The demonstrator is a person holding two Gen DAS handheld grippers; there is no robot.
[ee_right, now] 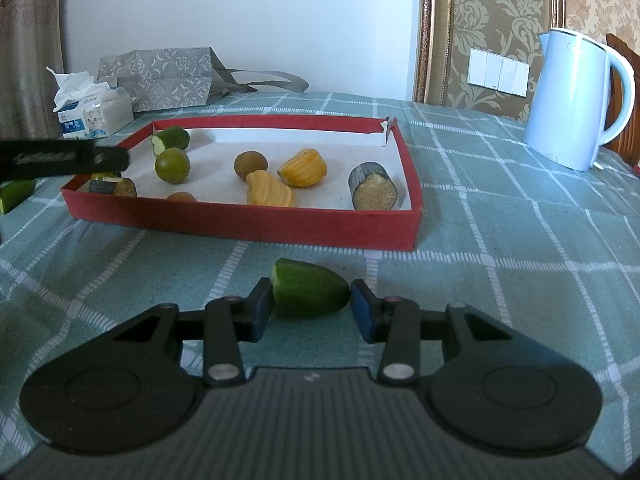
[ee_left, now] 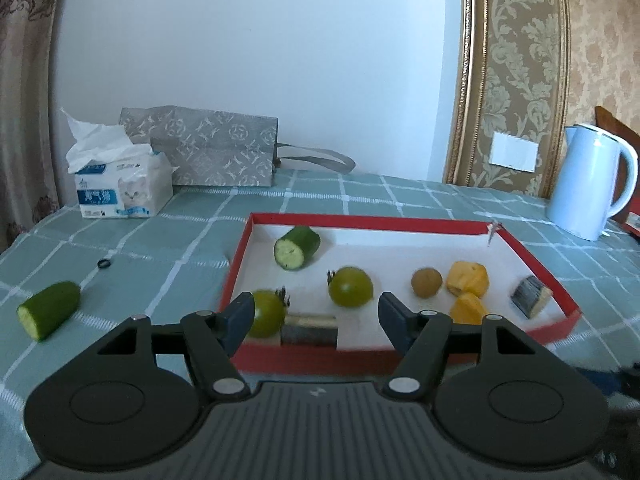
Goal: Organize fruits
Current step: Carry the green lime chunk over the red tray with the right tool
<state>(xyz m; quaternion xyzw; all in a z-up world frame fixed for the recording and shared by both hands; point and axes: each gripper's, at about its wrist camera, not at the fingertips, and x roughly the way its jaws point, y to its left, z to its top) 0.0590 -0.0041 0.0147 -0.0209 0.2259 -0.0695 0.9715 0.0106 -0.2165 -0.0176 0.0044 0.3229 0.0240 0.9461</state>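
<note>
- A red tray (ee_right: 256,228) with a white floor sits on a tabletop (ee_right: 520,260) under a green checked cloth; most of the food is already in it
- Inside the tray, from the right wrist view: 1 cucumber piece (ee_right: 171,140) at the far left corner, 1 green round fruit (ee_right: 172,165), 1 brown round fruit (ee_right: 250,165), 2 yellow ridged pieces (ee_right: 303,168), 1 dark-skinned cut piece (ee_right: 373,192) at the right and another dark piece (ee_right: 113,186) at the near left wall; a 2nd green fruit (ee_left: 266,318) shows in the left wrist view
- Left to do, by my reading: 2 cucumber pieces lie outside the tray
- Right gripper (ee_right: 312,310): clenched on a cucumber end piece (ee_right: 308,294), just in front of the tray's near wall
- Left gripper (ee_left: 316,320): released and holding nothing, above the tray's near left part
- The other loose cucumber piece (ee_left: 49,315) lies on the cloth well to the left of the tray
</note>
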